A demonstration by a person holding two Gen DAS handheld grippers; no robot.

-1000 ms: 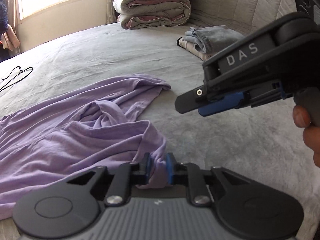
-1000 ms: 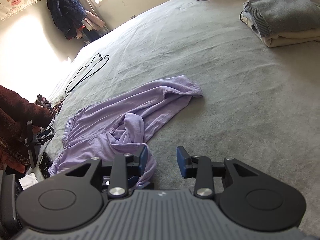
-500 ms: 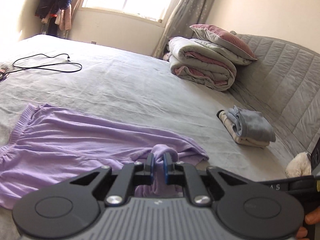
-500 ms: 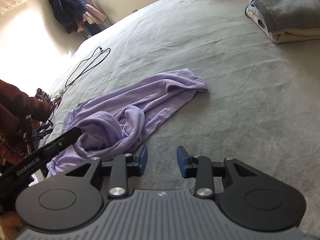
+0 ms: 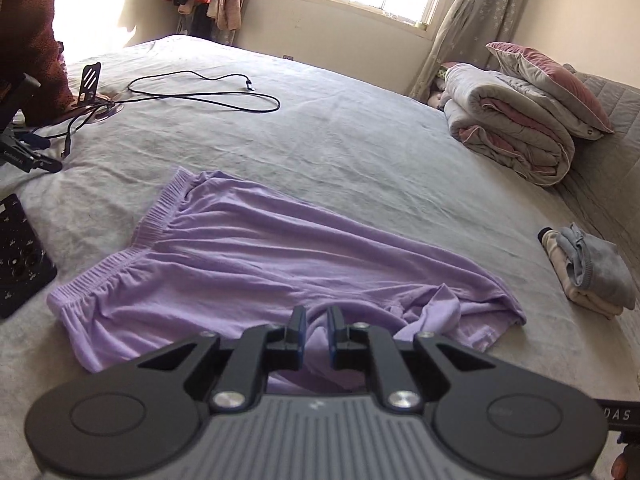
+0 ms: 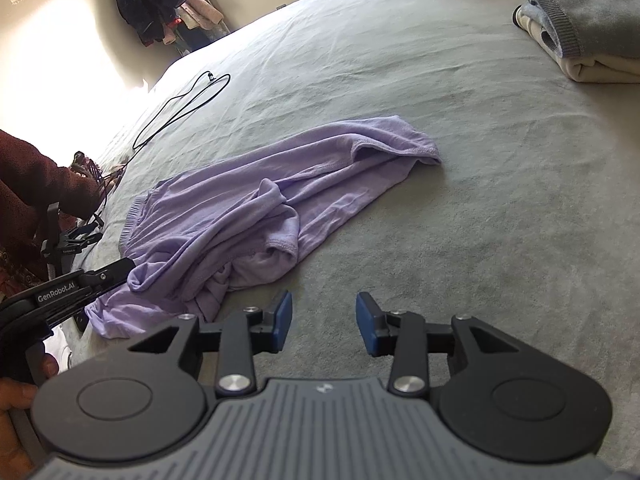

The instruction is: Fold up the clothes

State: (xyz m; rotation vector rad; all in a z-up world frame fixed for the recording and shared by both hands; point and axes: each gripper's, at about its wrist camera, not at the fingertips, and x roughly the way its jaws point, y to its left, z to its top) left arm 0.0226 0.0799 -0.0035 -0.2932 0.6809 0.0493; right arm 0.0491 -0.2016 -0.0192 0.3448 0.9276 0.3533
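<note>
A lilac garment [image 5: 260, 256] with an elastic waistband lies crumpled on the grey bed [image 5: 360, 152]. My left gripper [image 5: 317, 330] is shut on a fold of its near edge, and the cloth bunches between the blue pads. The right wrist view shows the same garment [image 6: 248, 208], with the left gripper [image 6: 120, 270] pinching its lower left corner. My right gripper [image 6: 324, 320] hovers over bare sheet just to the right of the cloth; its jaws are opening and nothing is between them.
A stack of folded clothes [image 5: 588, 276] sits at the right, with a folded quilt and pillow [image 5: 516, 120] behind it. A black cable [image 5: 208, 92] loops across the far left. A black board [image 5: 20, 252] lies at the left edge, near a dark red sleeve [image 6: 28, 184].
The left gripper has carried its pinch of lilac cloth sideways to the left and rolled level, dragging that corner of the garment along. The right gripper barely moved and its jaws stand slightly wider.
</note>
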